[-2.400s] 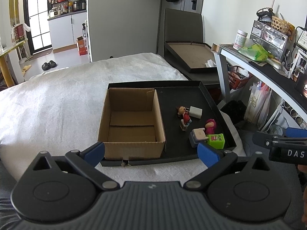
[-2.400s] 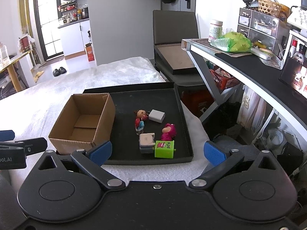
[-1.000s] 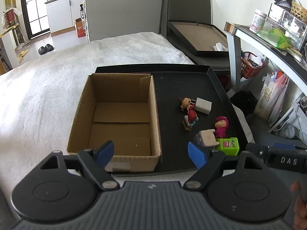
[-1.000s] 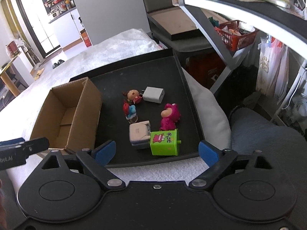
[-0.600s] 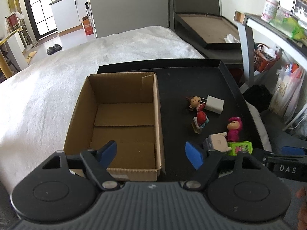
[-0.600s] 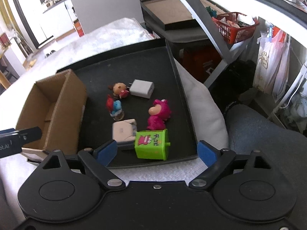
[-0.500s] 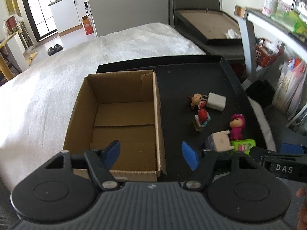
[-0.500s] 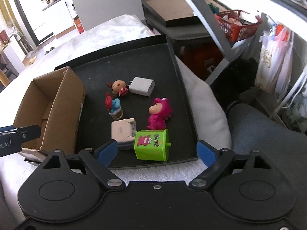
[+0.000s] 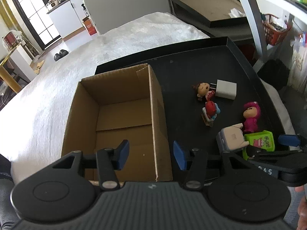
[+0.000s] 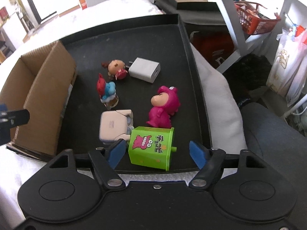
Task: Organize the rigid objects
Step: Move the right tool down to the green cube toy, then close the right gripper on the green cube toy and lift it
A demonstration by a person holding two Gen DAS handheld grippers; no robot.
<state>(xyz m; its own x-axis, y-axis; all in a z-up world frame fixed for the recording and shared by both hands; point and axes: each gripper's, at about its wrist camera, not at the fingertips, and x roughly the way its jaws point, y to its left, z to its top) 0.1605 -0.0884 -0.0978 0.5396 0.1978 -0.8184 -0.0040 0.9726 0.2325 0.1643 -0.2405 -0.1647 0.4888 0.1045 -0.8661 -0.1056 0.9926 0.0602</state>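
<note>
Grippers have both dropped closer to the black tray [image 10: 193, 61]. The right gripper [image 10: 157, 152] now brackets the green toy box [image 10: 151, 145] at the tray's near edge, jaws closing, pads not yet touching it. The left gripper [image 9: 150, 158], jaws closing on nothing, straddles the right wall of the empty cardboard box [image 9: 115, 115]. Likely first pick: the green toy.

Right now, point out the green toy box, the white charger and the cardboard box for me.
green toy box [image 10: 151, 147], right wrist view, on its printed top face.
white charger [image 10: 144, 70], right wrist view, on its broad upper face.
cardboard box [image 9: 122, 118], left wrist view, on its bare inside floor.
</note>
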